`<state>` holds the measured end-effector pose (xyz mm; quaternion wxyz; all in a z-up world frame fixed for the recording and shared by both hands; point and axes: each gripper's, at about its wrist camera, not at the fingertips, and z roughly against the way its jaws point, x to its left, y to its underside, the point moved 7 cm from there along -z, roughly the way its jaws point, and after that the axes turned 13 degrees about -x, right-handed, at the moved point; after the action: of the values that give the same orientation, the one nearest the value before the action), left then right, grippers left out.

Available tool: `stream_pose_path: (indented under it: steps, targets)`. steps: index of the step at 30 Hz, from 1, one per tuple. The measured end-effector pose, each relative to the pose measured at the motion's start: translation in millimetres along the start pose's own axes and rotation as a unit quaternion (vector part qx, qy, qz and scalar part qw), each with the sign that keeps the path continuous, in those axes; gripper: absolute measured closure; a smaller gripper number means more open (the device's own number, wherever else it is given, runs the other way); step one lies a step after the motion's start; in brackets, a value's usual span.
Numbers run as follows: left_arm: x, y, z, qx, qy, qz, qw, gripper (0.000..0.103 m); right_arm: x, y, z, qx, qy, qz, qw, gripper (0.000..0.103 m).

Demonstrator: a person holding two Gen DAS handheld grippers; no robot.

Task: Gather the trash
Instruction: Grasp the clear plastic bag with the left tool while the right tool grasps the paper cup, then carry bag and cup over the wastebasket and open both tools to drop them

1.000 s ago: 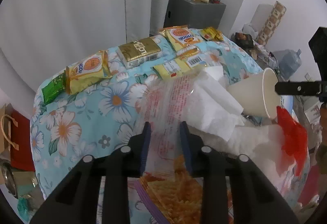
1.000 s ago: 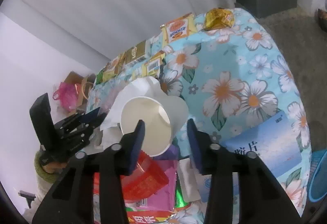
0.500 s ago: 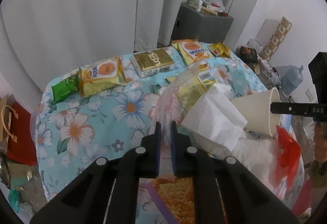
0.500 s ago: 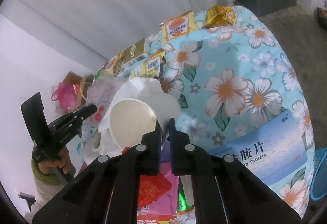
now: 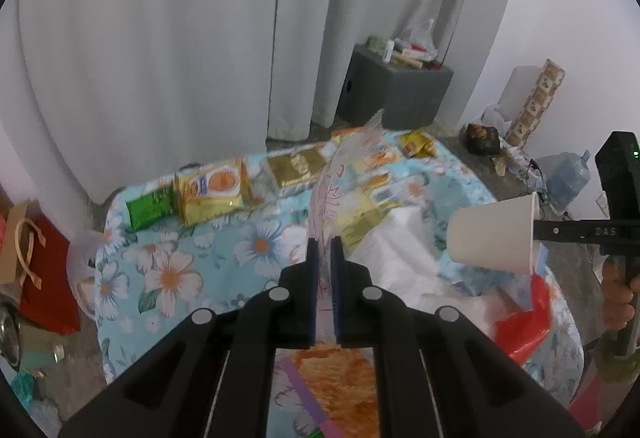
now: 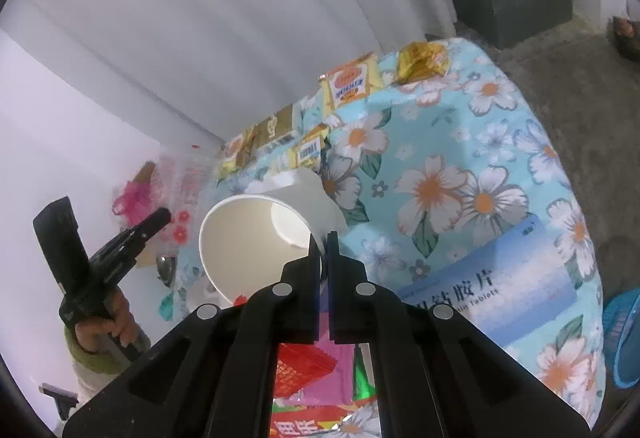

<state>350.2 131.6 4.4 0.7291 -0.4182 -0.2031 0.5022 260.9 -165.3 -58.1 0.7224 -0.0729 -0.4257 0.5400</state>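
My left gripper (image 5: 325, 250) is shut on a clear plastic bag with red print (image 5: 340, 178), which stands up off the floral tablecloth (image 5: 176, 278). A white tissue (image 5: 400, 254) lies crumpled just right of it. My right gripper (image 6: 323, 238) is shut on the rim of a white paper cup (image 6: 248, 238), held tilted on its side above the cloth. From the left wrist the paper cup (image 5: 492, 238) hangs at the right, pinched by the right gripper (image 5: 538, 228). The right wrist shows the left gripper (image 6: 160, 216) far left with the clear bag (image 6: 180, 186).
Sealed snack packets (image 5: 212, 194) line the table's far edge. A chips packet (image 5: 336, 382), red wrappers (image 6: 304, 362) and a blue tablet box (image 6: 492, 286) lie near me. A grey cabinet (image 5: 396, 90), a red paper bag (image 5: 44, 278) and a blue basket (image 6: 624, 338) stand around.
Both grippers went from open to shut, the left on the clear bag, the right on the cup's rim. The left one then rose, pulling the bag upright; the cup lifted off the tissue.
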Motion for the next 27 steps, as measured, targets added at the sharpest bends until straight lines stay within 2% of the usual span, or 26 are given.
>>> stream_pose_path:
  steps: [8, 17, 22, 27]
  targets:
    - [-31, -16, 27, -0.032, 0.018, -0.02, 0.9991, 0.097, -6, -8, 38, -0.04, -0.011, -0.018, 0.999, 0.101]
    - [-81, -24, 54, -0.057, 0.055, -0.049, 0.9957, 0.097, -19, -10, 91, -0.087, -0.023, -0.033, 0.995, 0.102]
    - [-122, -24, 63, -0.063, 0.086, -0.075, 0.9914, 0.097, -35, -3, 124, -0.115, -0.021, -0.046, 0.992, 0.102]
    - [-174, -17, 68, -0.07, 0.125, -0.096, 0.9851, 0.097, -68, 13, 161, -0.141, -0.005, -0.075, 0.987, 0.101]
